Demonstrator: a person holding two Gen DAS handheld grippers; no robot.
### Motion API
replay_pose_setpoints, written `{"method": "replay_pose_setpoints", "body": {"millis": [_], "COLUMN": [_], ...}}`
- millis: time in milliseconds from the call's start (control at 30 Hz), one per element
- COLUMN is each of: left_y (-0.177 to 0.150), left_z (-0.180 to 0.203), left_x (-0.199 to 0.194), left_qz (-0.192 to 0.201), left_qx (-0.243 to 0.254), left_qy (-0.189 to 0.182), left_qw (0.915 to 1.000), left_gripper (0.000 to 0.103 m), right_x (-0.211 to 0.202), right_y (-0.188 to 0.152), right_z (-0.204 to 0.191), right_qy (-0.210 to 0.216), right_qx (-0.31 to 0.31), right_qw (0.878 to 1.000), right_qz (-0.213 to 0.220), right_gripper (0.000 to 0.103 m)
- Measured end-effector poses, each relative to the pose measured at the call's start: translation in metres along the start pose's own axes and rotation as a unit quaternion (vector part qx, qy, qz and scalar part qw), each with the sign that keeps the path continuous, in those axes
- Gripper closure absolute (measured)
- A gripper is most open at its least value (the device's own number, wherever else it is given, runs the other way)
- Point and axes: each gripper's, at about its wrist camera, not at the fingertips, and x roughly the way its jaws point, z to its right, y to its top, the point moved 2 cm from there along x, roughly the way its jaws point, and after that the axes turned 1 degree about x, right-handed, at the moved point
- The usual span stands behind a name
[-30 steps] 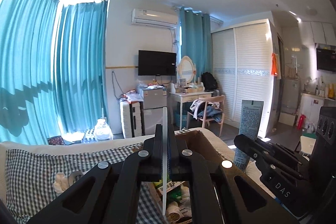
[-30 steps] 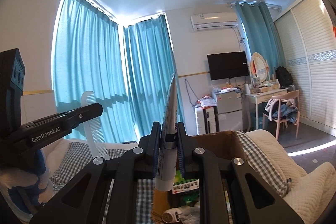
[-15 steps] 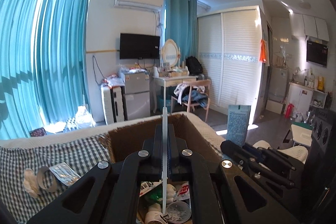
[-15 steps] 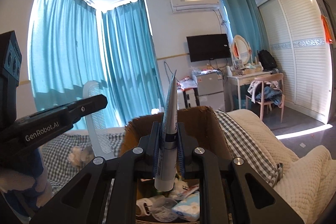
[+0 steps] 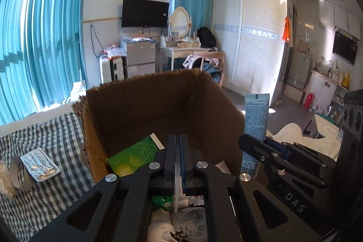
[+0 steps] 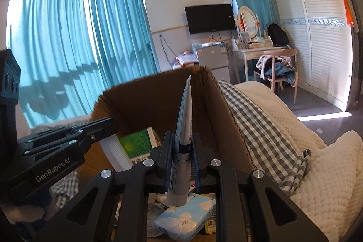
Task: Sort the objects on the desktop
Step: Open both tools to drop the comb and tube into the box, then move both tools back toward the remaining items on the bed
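An open cardboard box stands on the checked cloth, and both grippers hang over its near side. My left gripper is shut on a thin white ribbed piece, seen edge-on here; in the right wrist view the same piece shows flat below the left gripper. My right gripper is shut on a blue-and-white tube, cap end down, crimped end up. In the left wrist view the tube and the right gripper sit at the box's right wall.
The box holds a green booklet, a blue tissue pack and several small items. Left of it on the checked cloth lie a foil blister pack and a tape roll. A white blanket lies to the right.
Both grippers have sunk and tilted down toward the box, which has grown to fill the middle of both views. Each keeps its hold on the same object.
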Motion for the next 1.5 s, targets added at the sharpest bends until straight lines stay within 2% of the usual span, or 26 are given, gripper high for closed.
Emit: {"method": "replay_pose_setpoints", "body": {"millis": [133,267,400,700,800,867,933,1000,1033,1067,1100,1167,1500], "left_y": [-0.008,-0.009,-0.004,0.011,0.016,0.018,0.020,0.022,0.022,0.023,0.024,0.026,0.027], "left_z": [-0.002,-0.006,-0.013,-0.021,-0.022,-0.022,-0.024,-0.026,-0.027,-0.028,-0.029,-0.031,-0.050], "left_x": [0.009,0.005,-0.008,-0.052,-0.072,-0.085,-0.099,-0.111,-0.118,-0.126,-0.133,-0.148,-0.197], "left_qz": [-0.012,-0.011,0.000,0.041,0.060,0.075,0.088,0.099,0.106,0.117,0.128,0.146,0.173], "left_qx": [-0.003,-0.011,-0.020,-0.031,-0.030,-0.030,-0.027,-0.025,-0.023,-0.021,-0.020,-0.018,-0.025], "left_qy": [0.003,0.010,0.016,0.032,0.042,0.052,0.062,0.073,0.080,0.090,0.100,0.123,0.184], "left_qw": [0.9999,0.9998,0.9997,0.9981,0.9968,0.9954,0.9938,0.9921,0.9908,0.9888,0.9865,0.9815,0.9672], "left_gripper": [0.100,0.098,0.097,0.076,0.060,0.041,0.035,0.022,0.011,0.003,0.000,0.000,0.000], "right_x": [0.008,0.006,0.001,-0.029,-0.043,-0.053,-0.062,-0.072,-0.076,-0.081,-0.086,-0.096,-0.128], "right_y": [-0.004,-0.004,-0.002,0.010,0.015,0.019,0.022,0.025,0.026,0.028,0.030,0.033,0.044], "right_z": [-0.001,0.000,0.001,-0.011,-0.017,-0.021,-0.024,-0.027,-0.029,-0.030,-0.032,-0.034,-0.061], "right_qy": [-0.010,-0.012,-0.014,-0.001,0.003,0.004,0.008,0.011,0.013,0.014,0.014,0.014,0.041], "right_qx": [-0.005,0.002,0.003,0.005,0.001,-0.001,0.000,0.003,0.005,0.007,0.009,0.017,0.000], "right_qw": [1.000,1.000,1.000,0.999,0.999,0.998,0.997,0.996,0.995,0.994,0.993,0.991,0.986], "right_qz": [-0.017,-0.015,-0.004,0.037,0.054,0.066,0.078,0.093,0.098,0.106,0.114,0.134,0.163], "right_gripper": [0.087,0.084,0.073,0.072,0.065,0.060,0.049,0.037,0.034,0.026,0.014,0.000,0.000]}}
